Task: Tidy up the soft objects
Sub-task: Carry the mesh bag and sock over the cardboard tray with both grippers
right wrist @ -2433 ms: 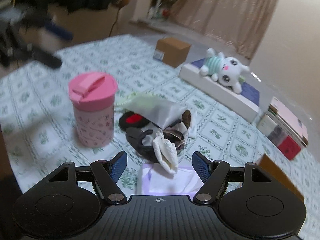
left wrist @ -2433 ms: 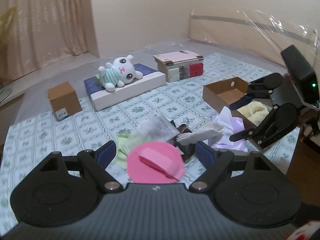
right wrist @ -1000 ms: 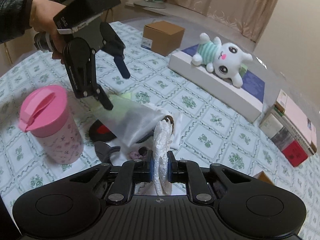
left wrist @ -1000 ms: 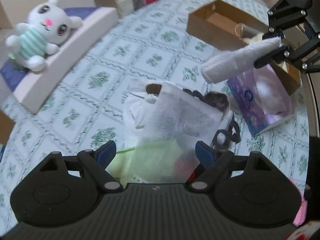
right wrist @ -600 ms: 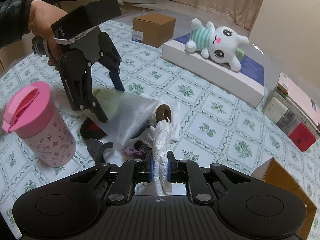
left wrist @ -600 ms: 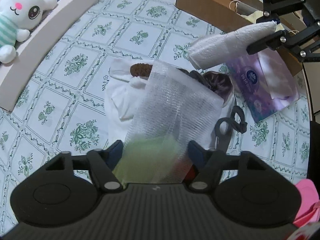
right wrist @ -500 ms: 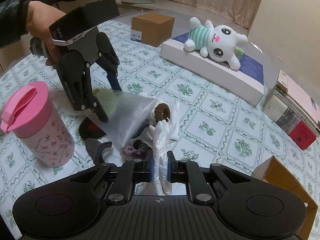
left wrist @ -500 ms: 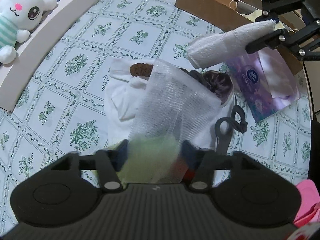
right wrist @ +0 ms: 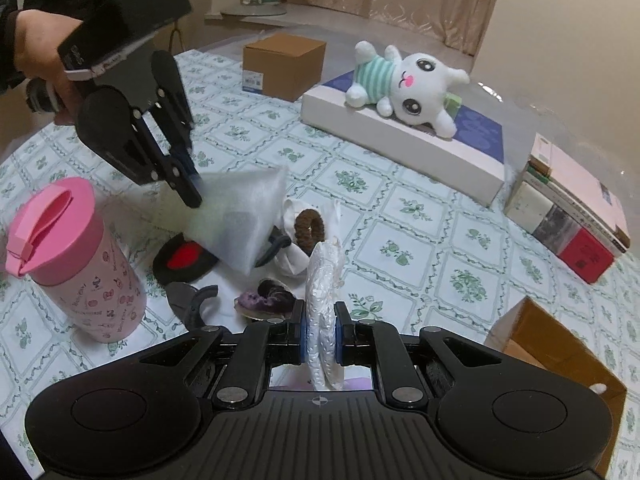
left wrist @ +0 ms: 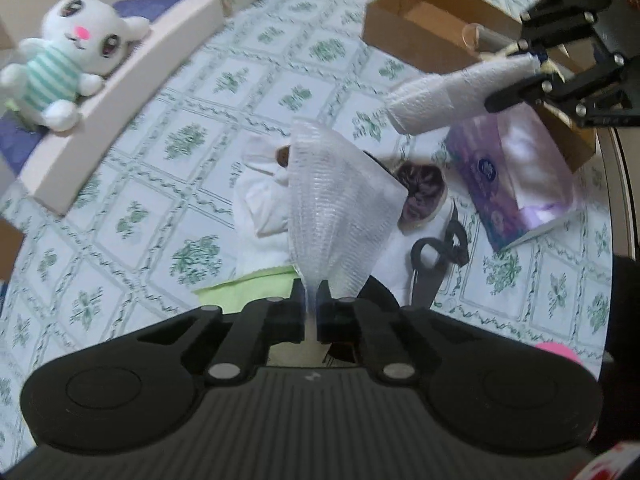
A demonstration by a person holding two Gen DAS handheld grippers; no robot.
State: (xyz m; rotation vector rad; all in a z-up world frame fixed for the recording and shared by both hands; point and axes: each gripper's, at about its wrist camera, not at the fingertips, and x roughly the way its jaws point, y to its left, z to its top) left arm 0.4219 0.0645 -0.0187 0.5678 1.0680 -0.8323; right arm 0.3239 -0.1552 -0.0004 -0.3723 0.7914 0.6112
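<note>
Your left gripper (left wrist: 311, 298) has its jaws pinched on the foam sheet (left wrist: 340, 208), lifted over the pile. Your right gripper (right wrist: 321, 334) squeezes the white tissue (right wrist: 323, 300). Only your right view shows the pink cup (right wrist: 72, 260); only your left shows the tissue pack (left wrist: 508, 184).

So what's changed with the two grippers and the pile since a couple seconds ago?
The left gripper, open before, has shut on the foam sheet and lifted it off the pile. The right gripper, also open earlier, has picked up the white paper towel and raised it. The plush bunny, pink cup, tissue pack and boxes stayed put.
</note>
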